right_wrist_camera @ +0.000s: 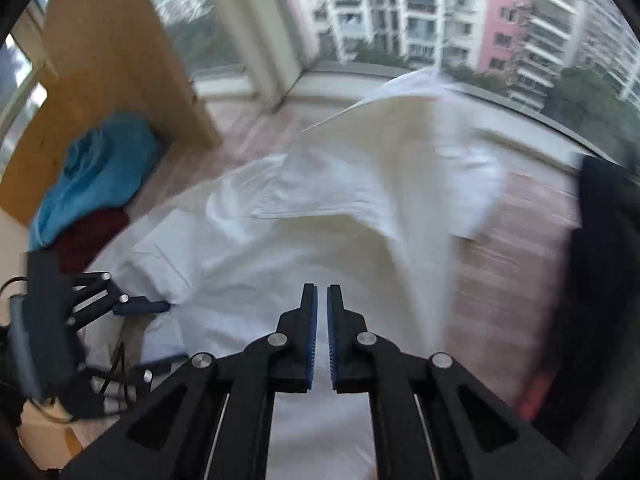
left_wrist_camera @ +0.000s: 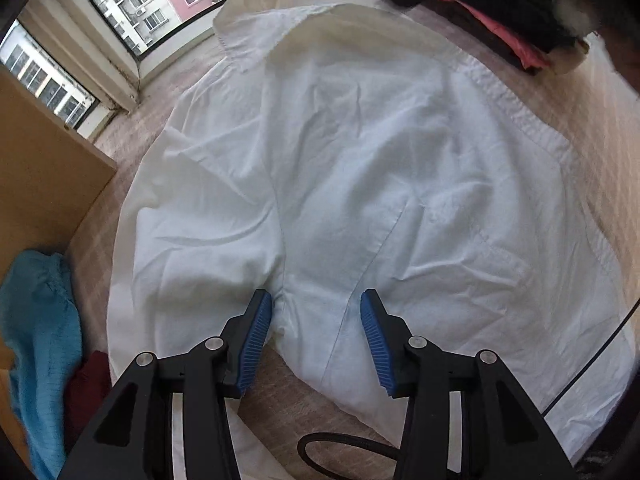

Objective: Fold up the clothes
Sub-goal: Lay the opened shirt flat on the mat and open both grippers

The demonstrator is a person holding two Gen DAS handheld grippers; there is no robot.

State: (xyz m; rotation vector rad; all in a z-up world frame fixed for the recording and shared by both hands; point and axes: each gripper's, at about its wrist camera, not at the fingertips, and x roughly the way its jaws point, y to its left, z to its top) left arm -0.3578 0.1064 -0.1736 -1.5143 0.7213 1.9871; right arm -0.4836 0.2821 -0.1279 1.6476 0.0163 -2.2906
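Observation:
A white shirt (left_wrist_camera: 360,152) lies spread out and creased on the wooden surface, collar toward the window. My left gripper (left_wrist_camera: 316,312) hangs low over its near edge and is open. A raised fold of the cloth sits between its blue pads (left_wrist_camera: 256,336), which do not press on it. In the blurred right wrist view the shirt (right_wrist_camera: 320,208) fills the middle, one part lifted in a soft peak. My right gripper (right_wrist_camera: 322,296) is above it and shut, with only a thin slit and nothing between its pads. The left gripper (right_wrist_camera: 160,332) appears at that view's left edge.
A blue garment (left_wrist_camera: 40,340) and a dark red one (left_wrist_camera: 88,384) lie at the left beside a wooden panel (left_wrist_camera: 44,184). A dark and pink clothes pile (left_wrist_camera: 500,12) sits at the far right. A black cable (left_wrist_camera: 340,452) loops near me. Windows run along the back.

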